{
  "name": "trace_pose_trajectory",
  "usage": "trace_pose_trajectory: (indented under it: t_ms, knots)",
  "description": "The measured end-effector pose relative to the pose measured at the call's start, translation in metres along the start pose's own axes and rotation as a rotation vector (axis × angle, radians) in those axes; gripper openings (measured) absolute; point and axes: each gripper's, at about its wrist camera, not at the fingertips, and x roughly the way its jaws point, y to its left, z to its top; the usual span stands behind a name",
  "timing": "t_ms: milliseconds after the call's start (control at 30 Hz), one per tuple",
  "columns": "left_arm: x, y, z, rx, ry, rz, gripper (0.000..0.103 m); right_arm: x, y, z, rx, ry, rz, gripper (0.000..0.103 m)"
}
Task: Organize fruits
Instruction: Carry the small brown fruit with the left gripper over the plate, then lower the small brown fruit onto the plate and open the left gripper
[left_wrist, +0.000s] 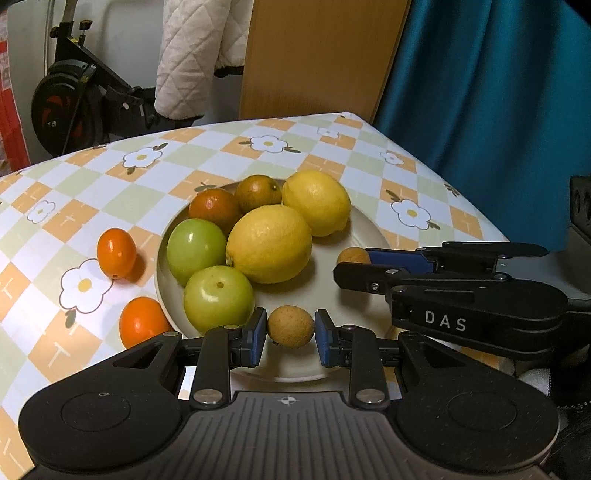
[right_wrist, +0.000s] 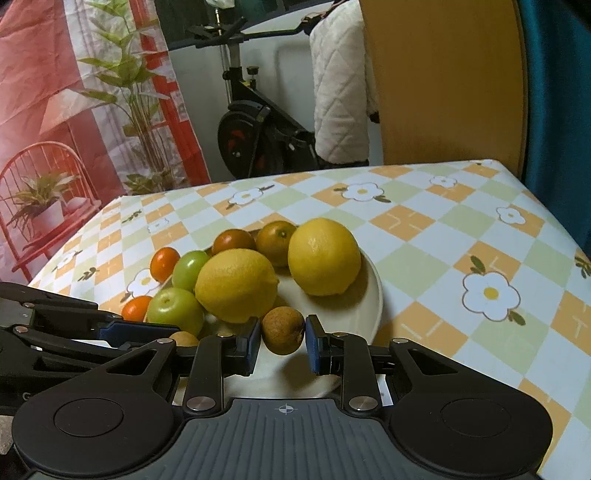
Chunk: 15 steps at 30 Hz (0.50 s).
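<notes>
A white plate holds two lemons, two green fruits and two dark oranges. My left gripper has its pads on either side of a small brown fruit over the plate's near edge. My right gripper has its pads around a second small brown fruit above the plate. It also shows from the side in the left wrist view. Two small orange fruits lie on the cloth left of the plate.
The table has a checked flower-print cloth, with its edges at the back and right. A wooden chair back and a teal curtain stand behind. An exercise bike is beyond the table.
</notes>
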Motion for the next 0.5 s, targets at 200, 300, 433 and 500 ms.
trace_pose_trajectory:
  t_ms: [200, 300, 433, 500]
  knots:
    - [0.0039, 0.0008, -0.0013, -0.003, 0.010, 0.014, 0.030, 0.0004, -0.0055, -0.0027, 0.007, 0.003, -0.031, 0.024]
    - [0.0043, 0.0003, -0.0024, -0.002, 0.012, 0.018, 0.030, 0.0013, -0.0073, -0.0038, 0.006, 0.006, -0.048, 0.024]
    - [0.0054, 0.0000, -0.0036, 0.002, 0.017, 0.026, 0.030, 0.0019, -0.0090, -0.0045, 0.002, 0.005, -0.059, 0.024]
    - [0.0068, -0.0003, -0.0043, 0.003, 0.022, 0.031, 0.030, 0.0024, -0.0079, -0.0045, -0.002, 0.005, -0.062, 0.024]
